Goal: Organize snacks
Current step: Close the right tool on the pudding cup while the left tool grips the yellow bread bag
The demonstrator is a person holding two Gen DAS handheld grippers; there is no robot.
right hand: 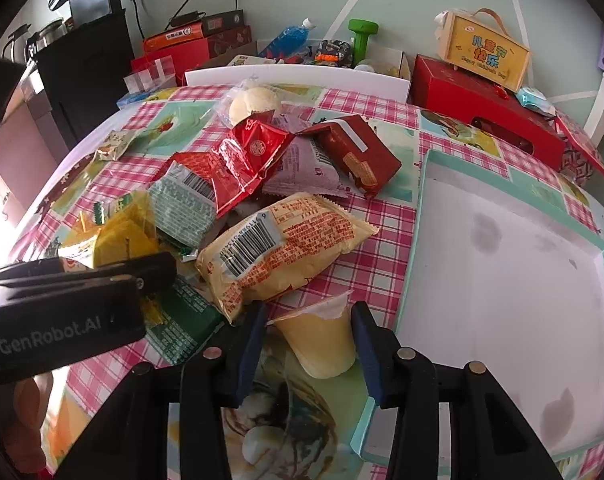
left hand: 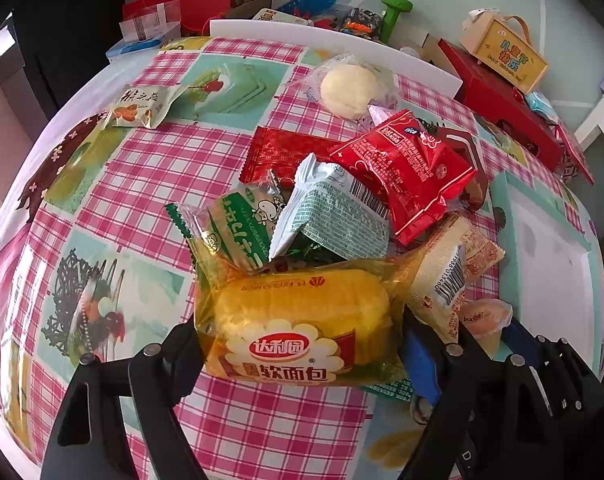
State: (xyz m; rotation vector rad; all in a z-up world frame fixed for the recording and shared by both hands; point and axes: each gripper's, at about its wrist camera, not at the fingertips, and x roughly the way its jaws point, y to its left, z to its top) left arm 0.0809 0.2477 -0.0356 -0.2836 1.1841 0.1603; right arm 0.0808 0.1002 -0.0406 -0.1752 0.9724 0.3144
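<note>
Pink plaid tablecloth, yellow bread pkt, teal-rimmed tray

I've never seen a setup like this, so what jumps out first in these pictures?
A heap of bright snack packets is piled mid-table on a pink checked tablecloth. The left claw flanks a yellow bread pack; the right claw brackets a jelly cup, beside an empty teal-rimmed tray.

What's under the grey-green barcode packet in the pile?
The grey-green packet leans on the yellow bread pack, with a dark green wrapper showing beneath its lower edge. Anything deeper in the pile is covered.
</note>
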